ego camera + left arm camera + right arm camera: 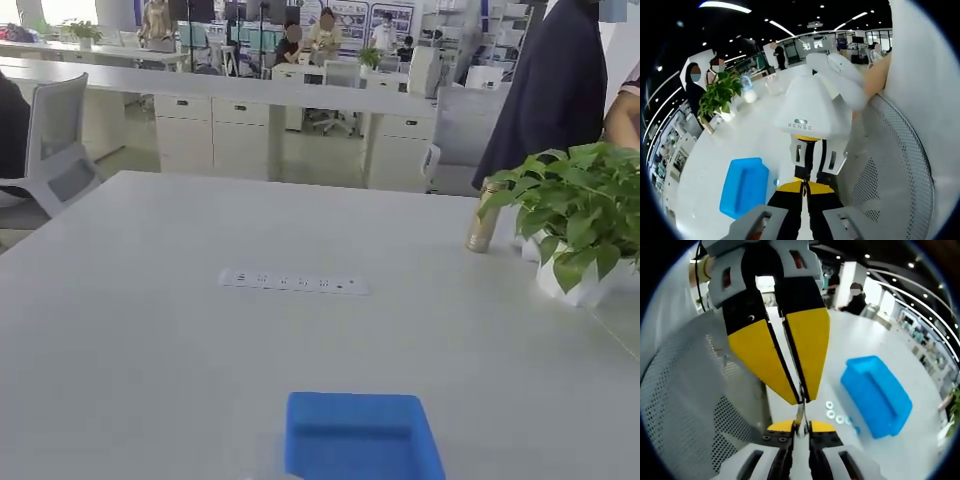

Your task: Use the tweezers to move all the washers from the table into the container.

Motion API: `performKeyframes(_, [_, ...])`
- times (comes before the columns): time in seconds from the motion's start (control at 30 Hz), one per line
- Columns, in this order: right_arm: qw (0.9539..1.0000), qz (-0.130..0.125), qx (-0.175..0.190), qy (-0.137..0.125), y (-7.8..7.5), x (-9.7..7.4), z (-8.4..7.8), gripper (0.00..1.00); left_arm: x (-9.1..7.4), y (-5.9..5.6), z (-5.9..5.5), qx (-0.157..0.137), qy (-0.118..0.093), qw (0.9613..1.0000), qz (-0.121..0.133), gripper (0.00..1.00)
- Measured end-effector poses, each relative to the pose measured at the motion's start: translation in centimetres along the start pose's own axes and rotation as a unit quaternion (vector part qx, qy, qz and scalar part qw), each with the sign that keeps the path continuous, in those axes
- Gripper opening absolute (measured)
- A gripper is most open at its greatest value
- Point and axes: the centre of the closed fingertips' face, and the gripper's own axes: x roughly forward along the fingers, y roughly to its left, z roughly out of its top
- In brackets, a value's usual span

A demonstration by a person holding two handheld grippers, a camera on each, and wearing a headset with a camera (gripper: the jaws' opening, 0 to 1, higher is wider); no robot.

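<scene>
A blue container [360,435] sits at the near edge of the white table [150,330]; it also appears in the left gripper view [745,185] and the right gripper view [876,395]. Several small washers [839,417] lie on the table beside the blue container, and one washer [776,182] shows by the container's edge. My right gripper [801,427] is shut on thin metal tweezers [800,414]. My left gripper [801,399] faces it tip to tip, its yellow fingers [760,355] closed on the same strip. From the left gripper [804,189], the right gripper [809,167] is just ahead.
A white mesh chair back [685,390] [890,165] is close beside both grippers. On the table are a white power strip [292,282], a gold bottle [483,218] and a potted plant [580,225] at the right. Desks, chairs and people fill the background.
</scene>
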Motion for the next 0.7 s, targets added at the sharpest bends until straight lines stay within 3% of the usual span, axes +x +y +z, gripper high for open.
performKeyframes(0.1, [1.0000,-0.001,0.005,-0.005,-0.4,0.0,-0.1,0.06,0.3,0.6,0.0,-0.012,-0.014,0.9998,0.004,0.00])
performKeyframes(0.17, [0.9992,-0.001,0.038,-0.017,-0.5,0.0,0.1,0.06,0.3,0.9,0.0,-0.017,-0.014,0.9997,0.006,0.00])
performKeyframes(0.33, [0.9974,-0.001,0.067,-0.028,-1.0,0.2,0.1,0.05,0.4,1.5,-0.2,-0.005,-0.006,0.9999,0.008,0.01])
performKeyframes(0.47, [0.9964,0.000,0.077,-0.034,-1.0,0.2,0.0,0.05,0.5,1.3,-0.1,0.007,-0.008,0.9999,0.002,0.01])
performKeyframes(0.7, [0.9959,0.006,0.083,-0.036,-0.6,0.2,-0.1,0.05,0.4,0.3,0.1,0.002,-0.021,0.9996,-0.020,0.00])
